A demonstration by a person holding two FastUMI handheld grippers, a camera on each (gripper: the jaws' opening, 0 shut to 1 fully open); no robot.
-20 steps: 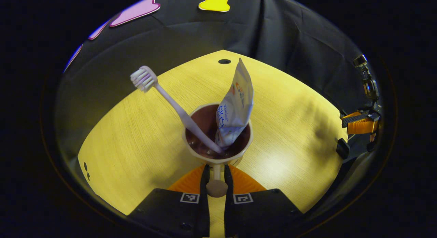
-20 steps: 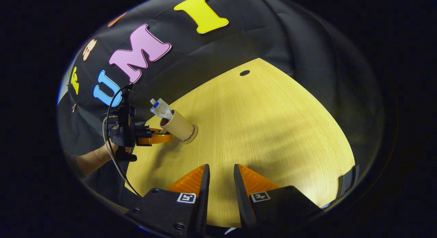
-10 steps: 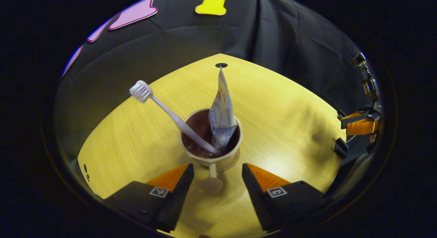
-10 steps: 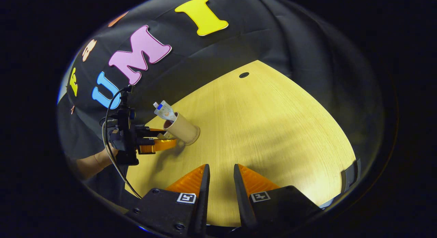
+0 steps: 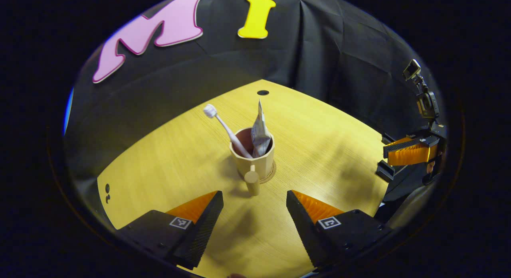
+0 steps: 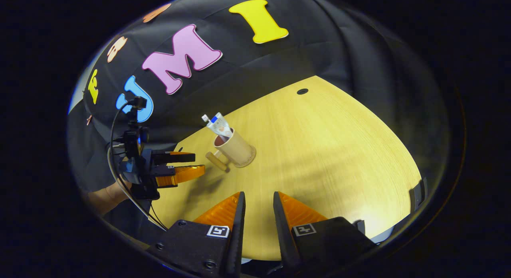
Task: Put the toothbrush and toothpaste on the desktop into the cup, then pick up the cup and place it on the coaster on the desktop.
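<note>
A: Where does the cup (image 5: 254,158) stand?

B: Upright on the round coaster (image 5: 272,175), near the middle of the wooden bench (image 5: 327,150). The coaster's edge peeks out beside the cup's base. In the right gripper view the same cup (image 6: 235,148) sits on the coaster (image 6: 248,161).

A: And what is inside it?

B: The toothbrush (image 5: 227,130) leans out over the rim with its bristled head up, and the toothpaste (image 5: 260,130) stands just beside it, crimped end up. Both rest in the cup.

A: The left claw (image 5: 254,218)?

B: Spread wide, pinching nothing. The cup's handle (image 5: 252,181) points toward it, apart from both fingers. The right gripper view shows it (image 6: 195,163) just short of the handle, held by a hand (image 6: 119,188).

A: The right claw (image 6: 258,214)?

B: Its fingers stand close together with a narrow gap, gripping nothing, over bare bench, well apart from the cup.
</note>
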